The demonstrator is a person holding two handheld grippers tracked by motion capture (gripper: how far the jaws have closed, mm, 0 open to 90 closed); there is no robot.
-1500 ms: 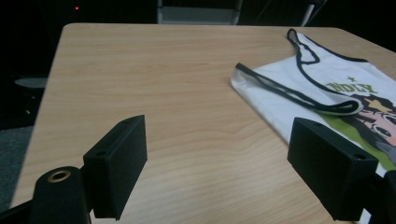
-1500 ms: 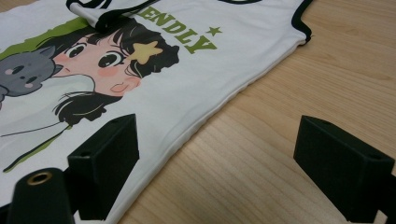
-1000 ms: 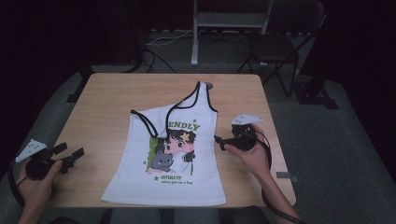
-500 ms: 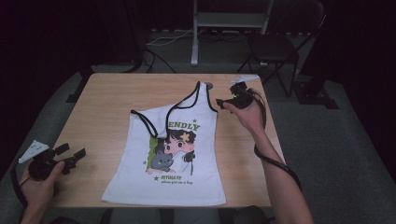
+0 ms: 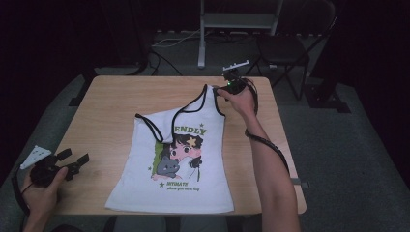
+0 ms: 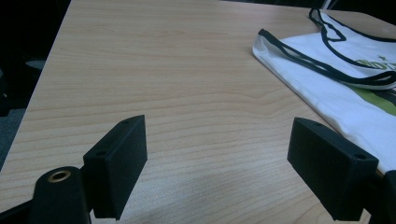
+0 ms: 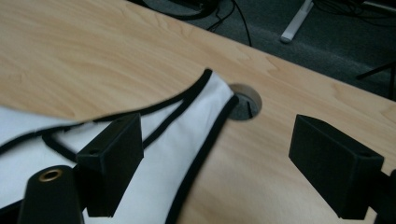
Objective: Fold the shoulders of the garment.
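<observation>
2 grippers, jaws wide, holding nothing | R gripper (image 5: 227,88) over tank top (image 5: 181,159) strap, table (image 5: 111,104) far edge | L gripper (image 5: 72,162) near-left corner, beside top.

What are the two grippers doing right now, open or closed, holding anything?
Left gripper: open, holding nothing, over bare table beside the tank top.
Right gripper: open, holding nothing, jaws either side of the shoulder strap.
</observation>
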